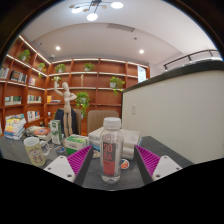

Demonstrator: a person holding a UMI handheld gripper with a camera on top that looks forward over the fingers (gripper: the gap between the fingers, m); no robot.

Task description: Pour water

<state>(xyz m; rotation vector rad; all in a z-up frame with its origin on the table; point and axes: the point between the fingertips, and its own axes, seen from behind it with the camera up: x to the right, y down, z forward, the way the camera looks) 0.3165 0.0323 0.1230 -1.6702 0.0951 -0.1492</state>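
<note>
While we held the gripper [110, 165] with fingers spread apart, the bottle [111, 150] stood upright between them on the table [150, 150] (a gap at either side), its long axis vertical, clutter lying to the far left.

Bottle upright between the fingers, gaps both sides.

The gripper [111, 163] stands open, magenta pads [79, 159] flanking a clear plastic bottle [111, 150] with a white cap, standing on the grey table [140, 172]. Boxes and packets [40, 145] crowd the table beside it; wooden shelves [90, 85] with green plants line the wall beyond.
</note>
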